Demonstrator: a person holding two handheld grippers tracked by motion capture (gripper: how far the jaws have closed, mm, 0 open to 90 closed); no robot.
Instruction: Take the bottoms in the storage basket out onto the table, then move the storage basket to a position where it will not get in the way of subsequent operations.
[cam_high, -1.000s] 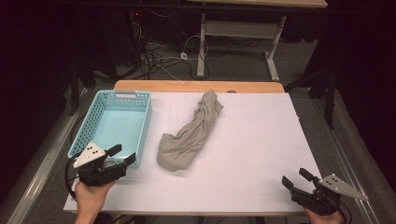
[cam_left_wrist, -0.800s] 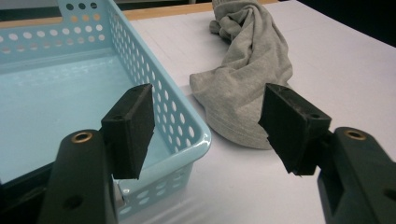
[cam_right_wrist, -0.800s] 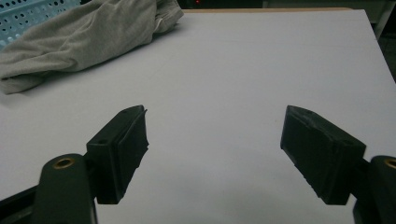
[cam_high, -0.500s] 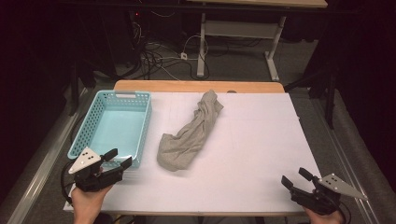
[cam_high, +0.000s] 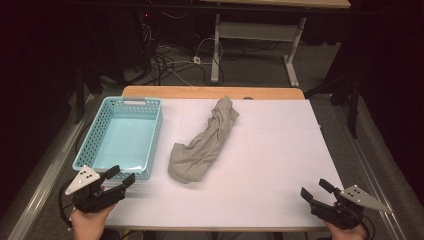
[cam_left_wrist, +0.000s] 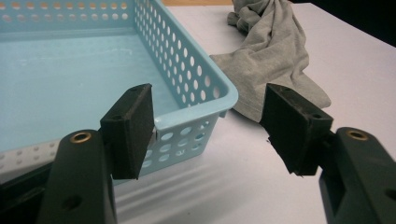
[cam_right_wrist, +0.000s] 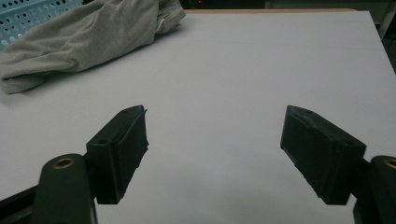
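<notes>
On the white table (cam_high: 280, 165), a crumpled grey cloth (cam_high: 205, 142) lies just beside the blue basket (cam_high: 125, 137). Left gripper (cam_high: 121, 177) and right gripper (cam_high: 316, 189) hover at the near edge, jaws apart, empty. Risk: the left jaws, close to the basket corner, could snag its rim on reaching for the cloth

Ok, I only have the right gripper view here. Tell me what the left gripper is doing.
Observer: The left gripper hangs open by the near corner of the blue basket, holding nothing.
Operator: Give me the basket's contents.
Observer: Its floor is bare in the left gripper view; the grey cloth lies on the table beside it.
Operator: Now the far end of the cloth.
Observer: It runs bunched toward the table's far wooden edge.
</notes>
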